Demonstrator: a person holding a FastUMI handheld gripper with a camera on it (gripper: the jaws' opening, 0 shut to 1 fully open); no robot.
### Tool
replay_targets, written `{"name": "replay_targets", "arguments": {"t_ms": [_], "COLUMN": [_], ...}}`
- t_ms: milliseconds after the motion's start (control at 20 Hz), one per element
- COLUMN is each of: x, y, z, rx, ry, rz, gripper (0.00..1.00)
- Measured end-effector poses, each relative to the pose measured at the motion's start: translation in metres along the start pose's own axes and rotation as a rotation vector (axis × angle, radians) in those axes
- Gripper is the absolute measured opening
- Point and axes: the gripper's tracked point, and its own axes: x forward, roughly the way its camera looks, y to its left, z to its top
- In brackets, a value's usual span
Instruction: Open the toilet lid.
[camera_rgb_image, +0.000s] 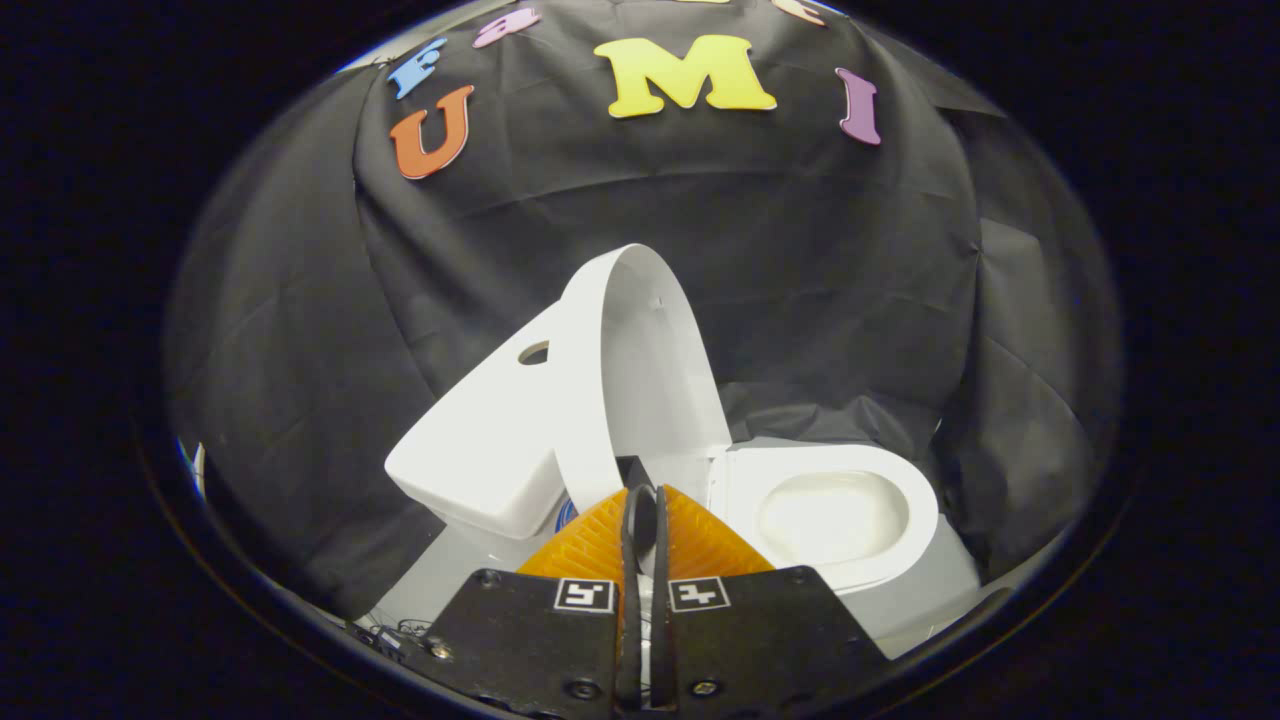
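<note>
Since the lid (640, 370) already stands upright against the tank (480, 440), the opening looks done.

The gripper (645, 500) has its 2 fingers pressed together with nothing visibly between them; they sit just below the lid's lower edge, apparently not gripping it. The lid rises at 12 o'clock from the fingertips, the tank lies at 10 o'clock, and the open bowl (830, 515) at 3 o'clock. Judging by this, the next move calls only for drawing back without knocking the lid down.
</note>
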Motion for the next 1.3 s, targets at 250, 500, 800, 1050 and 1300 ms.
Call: {"name": "replay_targets", "arguments": {"t_ms": [250,500,800,1050,1300], "x": [-0.001,-0.012,-0.088,-0.153,-0.197], "y": [0.002,-0.006,-0.077,-0.156,-0.236], "z": [-0.001,-0.01,0.014,0.014,-0.009], "rx": [-0.096,-0.126,-0.049,-0.031,-0.005], "ry": [0.002,-0.041,-0.332,-0.505,-0.6], "rz": [-0.033,0.069,0.044,-0.025,-0.158], "gripper": [0.07,0.23,0.94,0.98,0.99]}}
